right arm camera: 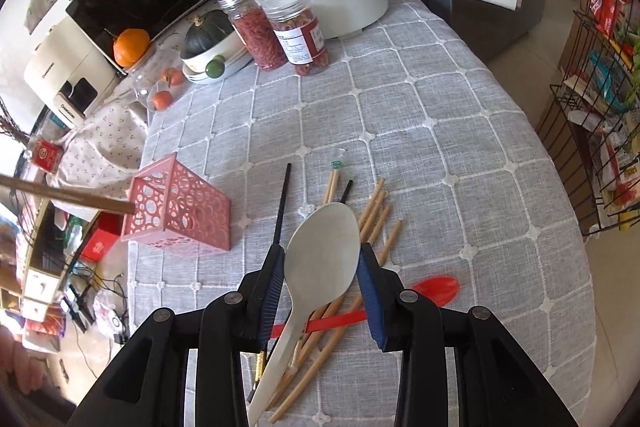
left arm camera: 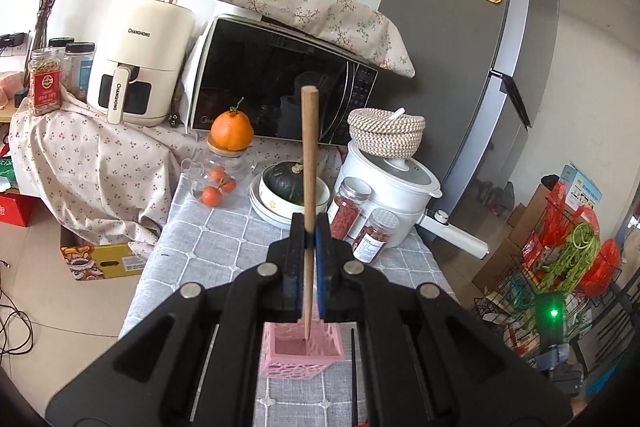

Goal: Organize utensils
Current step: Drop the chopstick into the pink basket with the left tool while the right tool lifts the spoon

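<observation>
While the grey checked cloth covers the worktop, left fingers clamp a wooden chopstick over the pink basket; right fingers gape around a white spoon, microwave upper centre

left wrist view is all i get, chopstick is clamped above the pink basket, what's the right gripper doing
Observer: The right gripper hangs open around the bowl of a white spoon, not clamped on it.
Operator: what else is still out on the table
Observer: A red spoon and a scatter of wooden chopsticks lie on the grey cloth under the white spoon, with black chopsticks beside them.
Operator: is my chopstick lined up with the basket
Observer: From the right wrist, the brown chopstick ends at the open mouth of the pink basket; whether its tip is inside, I cannot tell.
</observation>
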The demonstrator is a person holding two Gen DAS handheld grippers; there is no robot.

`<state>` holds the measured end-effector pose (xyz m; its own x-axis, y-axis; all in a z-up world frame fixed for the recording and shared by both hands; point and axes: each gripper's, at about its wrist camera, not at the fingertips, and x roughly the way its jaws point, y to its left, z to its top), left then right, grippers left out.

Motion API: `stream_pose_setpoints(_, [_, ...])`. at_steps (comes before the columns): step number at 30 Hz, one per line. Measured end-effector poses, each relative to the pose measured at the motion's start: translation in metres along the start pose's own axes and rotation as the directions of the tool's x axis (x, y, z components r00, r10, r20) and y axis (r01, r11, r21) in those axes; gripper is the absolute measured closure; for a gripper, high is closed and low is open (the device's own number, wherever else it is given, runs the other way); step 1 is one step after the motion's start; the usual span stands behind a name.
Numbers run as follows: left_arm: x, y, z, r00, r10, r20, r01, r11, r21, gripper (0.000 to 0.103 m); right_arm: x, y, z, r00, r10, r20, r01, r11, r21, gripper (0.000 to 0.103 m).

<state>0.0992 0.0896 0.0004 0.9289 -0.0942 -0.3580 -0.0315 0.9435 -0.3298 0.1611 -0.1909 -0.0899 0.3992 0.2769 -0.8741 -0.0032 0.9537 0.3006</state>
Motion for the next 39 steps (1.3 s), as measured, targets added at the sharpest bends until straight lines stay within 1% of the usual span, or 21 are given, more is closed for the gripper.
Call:
stream_pose_setpoints(4, [0.027,0.001,-0.011,0.998,0.042,-0.056,-0.041,0.999,0.010,0.098,-0.002,-0.001,-0.001,1.000,-0.009,0.008,0.009,1.000,-0.005,0.066])
stream_pose_setpoints(8, [0.049,0.007,-0.020,0.989,0.046,-0.140,-0.051,0.998,-0.029,0.098,-0.002,-0.001,-0.001,1.000,-0.012,0.009,0.012,1.000,-0.017,0.066])
stream_pose_setpoints(10, [0.055,0.010,-0.023,0.985,0.047,-0.164,-0.054,0.998,-0.041,0.098,-0.001,-0.001,0.001,1.000,-0.014,0.010,0.014,1.000,-0.023,0.066])
stream_pose_setpoints(16, [0.071,0.018,-0.028,0.978,0.015,-0.208,-0.034,0.995,-0.090,0.098,-0.002,0.003,0.000,1.000,-0.012,0.017,0.012,0.999,-0.036,0.066])
stream_pose_setpoints(19, [0.073,0.021,-0.030,0.978,0.011,-0.208,-0.033,0.994,-0.100,0.098,-0.004,0.006,0.000,1.000,-0.005,0.029,0.006,0.999,-0.041,0.066])
stream_pose_setpoints(21, [0.072,0.023,-0.029,0.977,0.018,-0.211,-0.042,0.993,-0.112,0.095,-0.006,0.009,-0.001,0.999,0.002,0.041,0.000,0.999,-0.046,0.066])
stream_pose_setpoints(22, [0.071,0.024,-0.028,0.977,0.019,-0.212,-0.045,0.992,-0.121,0.085,-0.007,0.010,-0.001,0.999,0.003,0.048,-0.001,0.999,-0.048,0.066])
stream_pose_setpoints(23, [0.069,0.023,-0.026,0.977,0.012,-0.211,-0.041,0.990,-0.132,0.066,-0.008,0.011,-0.001,0.998,0.004,0.056,-0.001,0.999,-0.051,0.066])
stream_pose_setpoints(24, [0.067,0.023,-0.025,0.978,0.016,-0.210,-0.044,0.990,-0.134,0.057,-0.009,0.012,0.000,0.998,0.004,0.066,0.000,0.999,-0.053,0.066])
stream_pose_setpoints(25, [0.065,0.022,-0.024,0.978,0.026,-0.208,-0.053,0.990,-0.127,0.046,-0.011,0.013,0.000,0.997,0.003,0.077,0.001,0.998,-0.055,0.066])
stream_pose_setpoints(26, [0.062,0.020,-0.022,0.978,0.034,-0.206,-0.058,0.992,-0.112,0.043,-0.013,0.014,0.000,0.996,0.002,0.089,0.003,0.998,-0.056,0.066])
stream_pose_setpoints(30, [0.056,0.017,-0.020,0.969,0.057,-0.240,-0.072,0.996,-0.056,0.036,-0.020,0.021,0.003,0.990,0.013,0.140,-0.005,0.998,-0.056,0.066])
stream_pose_setpoints(32, [0.050,0.017,-0.019,0.963,0.074,-0.258,-0.084,0.996,-0.026,0.026,-0.024,0.026,0.005,0.985,0.022,0.171,-0.012,0.998,-0.056,0.066])
stream_pose_setpoints(33, [0.047,0.018,-0.020,0.960,0.076,-0.268,-0.084,0.996,-0.017,0.026,-0.026,0.029,0.005,0.982,0.025,0.186,-0.014,0.998,-0.056,0.066])
stream_pose_setpoints(36, [0.036,0.023,-0.020,0.949,0.067,-0.308,-0.072,0.997,-0.005,0.021,-0.034,0.041,0.007,0.966,0.033,0.256,-0.018,0.998,-0.059,0.066])
stream_pose_setpoints(37, [0.033,0.026,-0.021,0.942,0.066,-0.329,-0.070,0.998,0.000,0.018,-0.037,0.045,0.008,0.959,0.035,0.282,-0.018,0.998,-0.061,0.066])
stream_pose_setpoints(39, [0.026,0.031,-0.025,0.928,0.091,-0.361,-0.088,0.996,0.025,0.017,-0.042,0.056,0.009,0.941,0.035,0.335,-0.014,0.998,-0.066,0.066])
